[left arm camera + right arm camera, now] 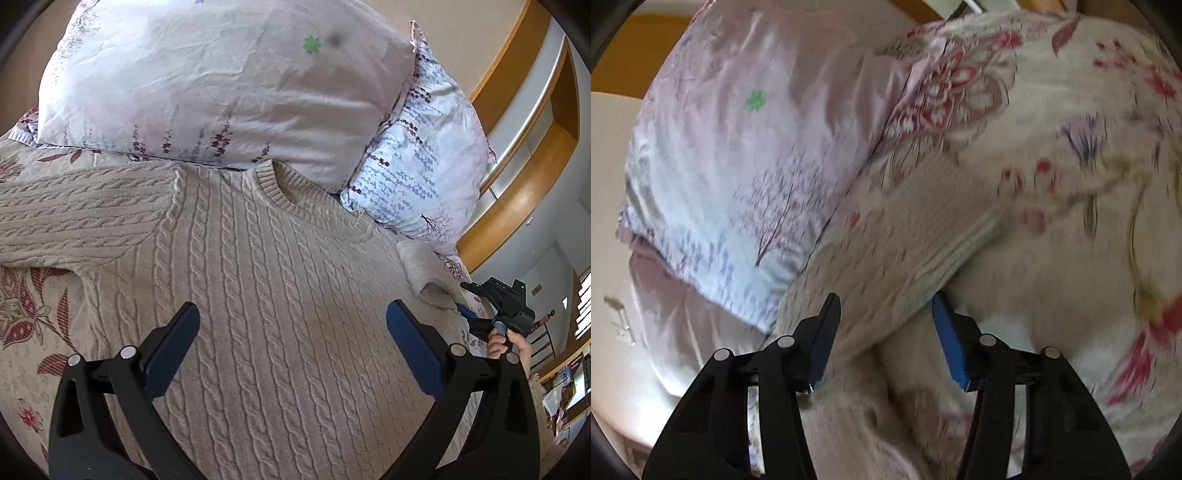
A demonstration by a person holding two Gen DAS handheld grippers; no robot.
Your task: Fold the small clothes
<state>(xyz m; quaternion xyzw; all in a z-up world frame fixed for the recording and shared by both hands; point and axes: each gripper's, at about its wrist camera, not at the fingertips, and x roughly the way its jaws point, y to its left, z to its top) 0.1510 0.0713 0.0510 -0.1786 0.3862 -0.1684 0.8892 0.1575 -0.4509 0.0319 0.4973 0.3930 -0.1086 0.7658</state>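
Note:
A beige cable-knit sweater [266,280] lies flat on the bed, collar toward the pillows, one sleeve stretched out to the left. Its other sleeve [424,273] is bunched at the right edge. My left gripper [291,325] is open and hovers over the sweater's body, holding nothing. My right gripper [476,314] shows at the far right, at the end of the bunched sleeve. In the blurred right wrist view the right gripper [886,325] is open with a roll of beige fabric [871,398] lying between its fingers.
Two floral pillows [207,85] [424,162] lean at the head of the bed, just past the collar. A floral bedspread [33,317] covers the bed and also shows in the right wrist view [1052,184]. A wooden shelf unit [535,122] stands at the right.

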